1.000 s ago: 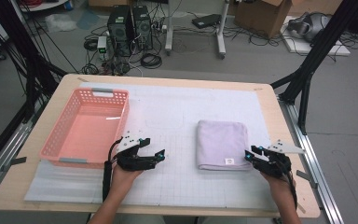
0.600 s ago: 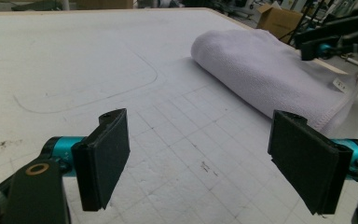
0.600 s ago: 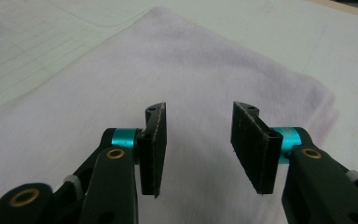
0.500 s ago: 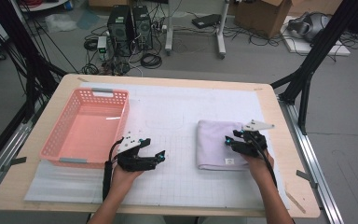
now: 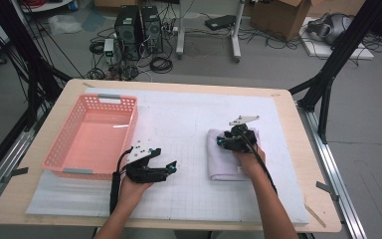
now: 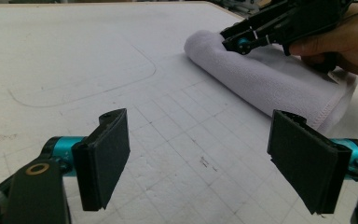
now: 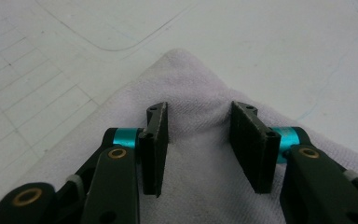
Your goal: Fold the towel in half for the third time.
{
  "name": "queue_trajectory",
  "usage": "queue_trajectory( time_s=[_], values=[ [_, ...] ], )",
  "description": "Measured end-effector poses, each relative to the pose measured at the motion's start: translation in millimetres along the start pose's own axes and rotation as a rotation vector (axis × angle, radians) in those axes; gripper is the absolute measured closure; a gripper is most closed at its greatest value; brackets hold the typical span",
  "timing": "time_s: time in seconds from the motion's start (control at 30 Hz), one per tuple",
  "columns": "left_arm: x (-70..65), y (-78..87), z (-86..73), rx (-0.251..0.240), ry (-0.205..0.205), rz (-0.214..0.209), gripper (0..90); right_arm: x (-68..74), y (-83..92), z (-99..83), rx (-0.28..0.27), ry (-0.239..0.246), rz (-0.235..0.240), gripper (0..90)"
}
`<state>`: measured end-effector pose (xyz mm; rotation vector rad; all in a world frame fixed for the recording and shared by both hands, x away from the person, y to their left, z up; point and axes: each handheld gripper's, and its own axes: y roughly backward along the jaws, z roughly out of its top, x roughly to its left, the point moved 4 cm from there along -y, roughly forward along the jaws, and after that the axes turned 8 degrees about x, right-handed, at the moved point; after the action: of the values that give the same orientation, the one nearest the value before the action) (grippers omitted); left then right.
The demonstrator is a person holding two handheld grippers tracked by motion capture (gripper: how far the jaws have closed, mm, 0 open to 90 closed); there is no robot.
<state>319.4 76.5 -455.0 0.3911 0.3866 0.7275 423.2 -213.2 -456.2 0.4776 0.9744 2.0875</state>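
Observation:
A folded lilac towel (image 5: 225, 164) lies on the white gridded mat, right of centre. My right gripper (image 5: 221, 142) hovers low over the towel's far left corner (image 7: 186, 70), open to a medium gap. Its jaws have just been closing a little; towel cloth shows between and below the pads (image 7: 154, 140), which do not press on it. My left gripper (image 5: 171, 169) rests wide open on the mat beside the basket, with nothing between its pads (image 6: 105, 154). In the left gripper view the towel (image 6: 270, 84) and the right gripper (image 6: 242, 39) sit farther off.
A pink plastic basket (image 5: 65, 130) stands empty at the left of the table. The white mat (image 5: 179, 119) covers most of the wooden top. Computer towers (image 5: 137, 27) and cables lie on the floor beyond the far edge.
The right gripper has slid left from the towel's right edge across the towel to its far left corner. The left gripper has stayed put.

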Motion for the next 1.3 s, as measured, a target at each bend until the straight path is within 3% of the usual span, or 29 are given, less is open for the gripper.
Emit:
queue_trajectory(
  time_s=[0.1,0.17,0.23,0.47,0.57,0.7,0.83,1.0,1.3],
  values=[
    [-1.3,0.3,0.3,-0.007,0.002,-0.003,21.1,-6.7,16.5,-2.5,-0.062,-0.025,0.012,53.5],
    [-1.8,0.5,0.1,-0.008,0.003,-0.006,21.0,-13.8,33.8,-10.0,-0.093,-0.033,-0.008,59.1],
    [-2.0,0.8,-0.2,-0.011,0.004,-0.006,20.9,-21.5,47.2,-23.8,-0.080,-0.032,-0.042,62.5],
    [-1.5,1.5,1.1,-0.033,0.016,-0.020,20.4,-37.8,71.5,-82.0,-0.023,-0.049,-0.061,72.1],
    [-2.6,1.9,1.6,-0.039,0.010,-0.028,20.4,-42.7,86.9,-91.2,-0.086,-0.089,-0.069,66.0],
    [-1.8,3.6,2.5,-0.059,0.010,-0.026,20.3,-38.9,115.1,-100.7,-0.175,-0.101,-0.095,56.8],
    [-2.9,4.4,2.7,-0.066,0.008,-0.034,19.8,-30.6,126.5,-111.0,-0.185,-0.075,-0.132,42.9],
    [-6.5,2.0,2.7,-0.058,0.008,-0.040,20.1,-31.8,128.6,-119.2,-0.189,-0.087,-0.152,27.2],
    [-8.0,-2.4,2.4,-0.037,0.009,-0.044,20.3,-33.1,128.3,-122.1,-0.194,-0.086,-0.138,22.0]
  ],
)
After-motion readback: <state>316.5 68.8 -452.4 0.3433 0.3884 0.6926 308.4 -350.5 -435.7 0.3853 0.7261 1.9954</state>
